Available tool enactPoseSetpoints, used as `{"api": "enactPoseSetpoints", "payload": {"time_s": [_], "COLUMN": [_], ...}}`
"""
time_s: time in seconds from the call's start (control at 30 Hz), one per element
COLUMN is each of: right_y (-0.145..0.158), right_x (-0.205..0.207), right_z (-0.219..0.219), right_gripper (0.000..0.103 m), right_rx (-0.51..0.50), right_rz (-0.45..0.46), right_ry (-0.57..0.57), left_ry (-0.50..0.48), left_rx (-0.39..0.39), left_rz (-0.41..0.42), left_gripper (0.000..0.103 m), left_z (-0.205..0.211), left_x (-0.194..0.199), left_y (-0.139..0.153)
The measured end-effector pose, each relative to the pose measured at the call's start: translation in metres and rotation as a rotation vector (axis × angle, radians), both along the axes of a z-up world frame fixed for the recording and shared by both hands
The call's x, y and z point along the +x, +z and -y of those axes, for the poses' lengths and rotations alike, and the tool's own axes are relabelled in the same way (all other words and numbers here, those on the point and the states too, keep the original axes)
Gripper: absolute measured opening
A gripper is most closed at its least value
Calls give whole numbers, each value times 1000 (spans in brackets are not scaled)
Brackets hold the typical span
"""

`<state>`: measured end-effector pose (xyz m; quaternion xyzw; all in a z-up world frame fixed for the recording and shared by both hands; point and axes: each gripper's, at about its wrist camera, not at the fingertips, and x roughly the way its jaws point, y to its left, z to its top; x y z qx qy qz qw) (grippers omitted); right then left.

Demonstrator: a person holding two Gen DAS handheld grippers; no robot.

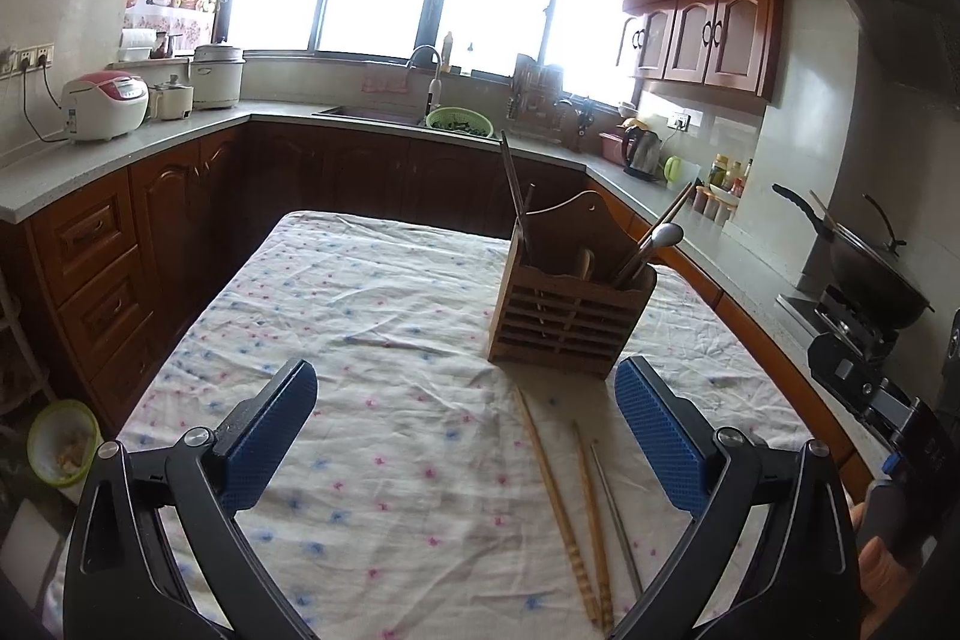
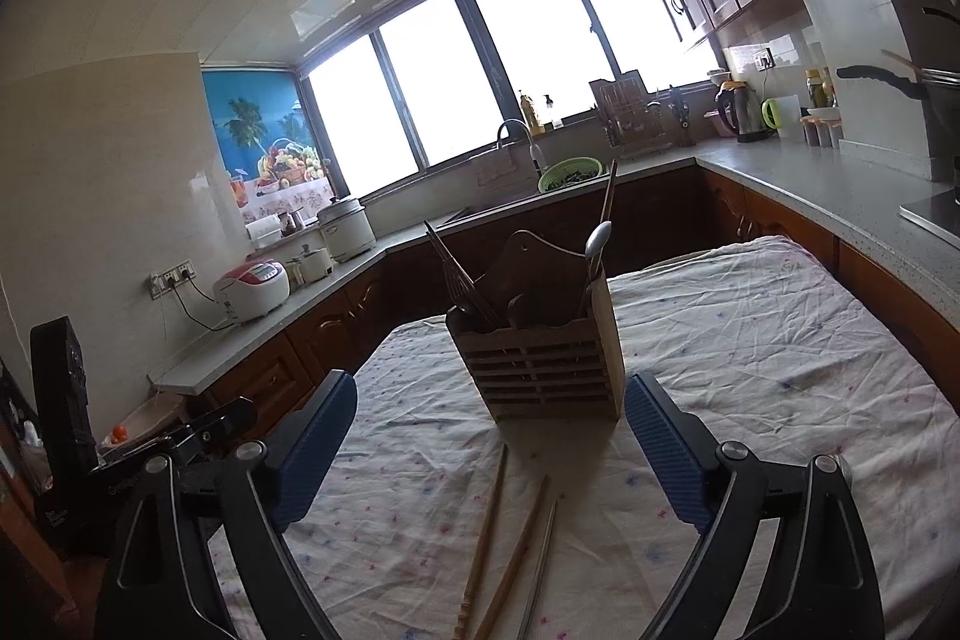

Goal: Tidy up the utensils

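A slatted wooden utensil holder (image 1: 567,307) (image 2: 540,358) stands on the cloth-covered table (image 1: 372,340) (image 2: 780,340), with chopsticks and a metal spoon (image 1: 663,238) (image 2: 597,241) sticking out of it. Three loose sticks lie on the cloth in front of it: two wooden chopsticks (image 1: 555,496) (image 2: 486,526) and a thin metal one (image 1: 615,514) (image 2: 540,562). My left gripper (image 1: 465,385) is open above the cloth, short of the holder, nothing between its blue pads. My right gripper (image 2: 489,397) is also open and empty, the holder just beyond its fingertips.
Kitchen counters run around the table, with a rice cooker (image 1: 105,103), a sink (image 1: 372,115) holding a green colander (image 1: 459,121), a kettle (image 1: 642,151) and a wok on the stove (image 1: 870,274). The other gripper's black body (image 1: 870,382) shows at the right edge.
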<state>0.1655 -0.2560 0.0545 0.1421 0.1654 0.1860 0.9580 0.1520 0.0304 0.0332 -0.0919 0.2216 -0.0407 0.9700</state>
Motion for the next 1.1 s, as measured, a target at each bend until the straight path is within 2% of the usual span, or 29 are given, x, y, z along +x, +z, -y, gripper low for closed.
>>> {"api": "enactPoseSetpoints", "payload": {"time_s": [0.33,0.5,0.63,0.77,0.87,0.97,1.1], "right_y": [-12,-12,11,47,57,40,4], "right_x": [-34,-46,-50,-63,-75,-84,-87], "right_z": [-9,-10,-7,0,4,3,-1], "right_gripper": [96,101,102,103,103,103,103], "right_rx": [-62,-78,-86,-91,-97,-115,-143], "right_rz": [20,16,31,96,144,178,175], "right_ry": [19,26,52,44,1,-51,-112], "left_ry": [37,30,19,35,65,85,64], "left_rx": [20,36,42,71,118,140,158], "left_rz": [-14,23,69,134,159,158,101], "left_gripper": [102,102,102,103,103,103,103], "left_z": [-2,-2,-3,-2,5,11,20], "left_x": [-32,-48,-55,-62,-69,-74,-73], "left_y": [-15,-17,0,27,28,11,-20]}}
